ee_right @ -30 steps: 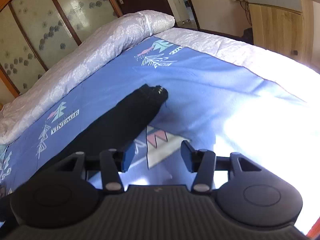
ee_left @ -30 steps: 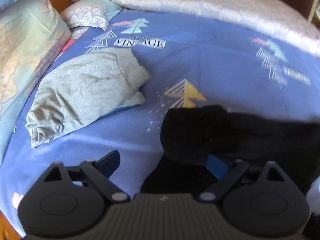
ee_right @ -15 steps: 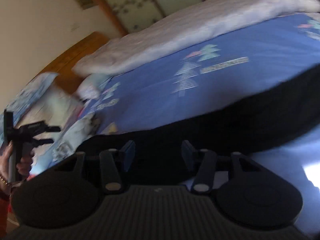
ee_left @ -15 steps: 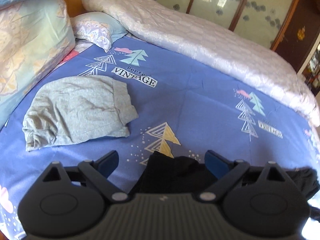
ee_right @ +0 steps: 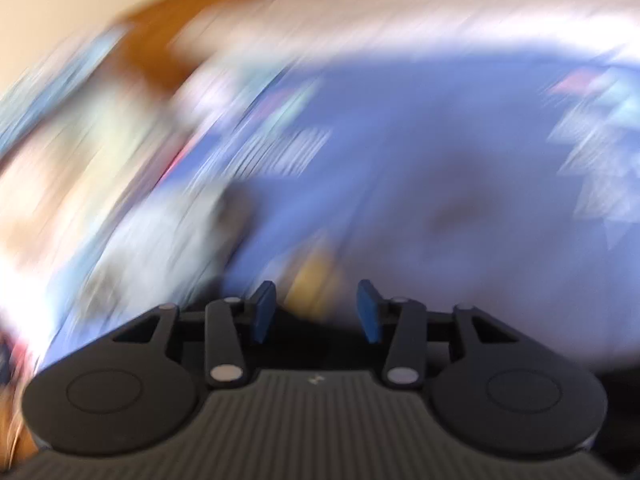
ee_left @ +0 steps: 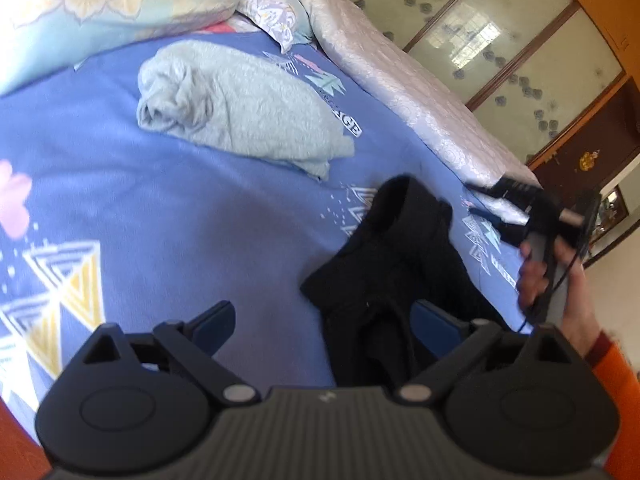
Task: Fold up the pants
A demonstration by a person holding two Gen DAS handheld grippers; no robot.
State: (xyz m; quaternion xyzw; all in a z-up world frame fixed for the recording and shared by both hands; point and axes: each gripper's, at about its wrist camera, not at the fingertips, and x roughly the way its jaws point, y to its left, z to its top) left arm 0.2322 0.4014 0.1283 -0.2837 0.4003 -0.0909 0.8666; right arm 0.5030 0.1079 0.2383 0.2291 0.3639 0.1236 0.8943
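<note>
Black pants (ee_left: 396,264) lie bunched on the blue printed bedsheet (ee_left: 168,216), running down under my left gripper (ee_left: 324,322). That gripper is open wide; the cloth lies by its right finger (ee_left: 436,324) and is not pinched. My right gripper (ee_left: 480,200), held in a hand (ee_left: 536,276), hovers just past the far end of the pants. The right wrist view is smeared by motion. There the right gripper (ee_right: 316,308) shows a clear gap, its jaws closing, with only blurred sheet between the pads and dark cloth below.
Folded grey pants (ee_left: 240,108) lie further up the bed. Pillows (ee_left: 120,0) are stacked at the head, and a white quilt (ee_left: 400,92) runs along the far side. A wardrobe with frosted glass doors (ee_left: 500,40) stands behind. An orange sleeve (ee_left: 616,368) is at the right edge.
The left view has rolled and swung towards the pillows, with the black pants now bunched ahead. The right gripper has swept fast across the bed towards the left one, and its view is now blurred.
</note>
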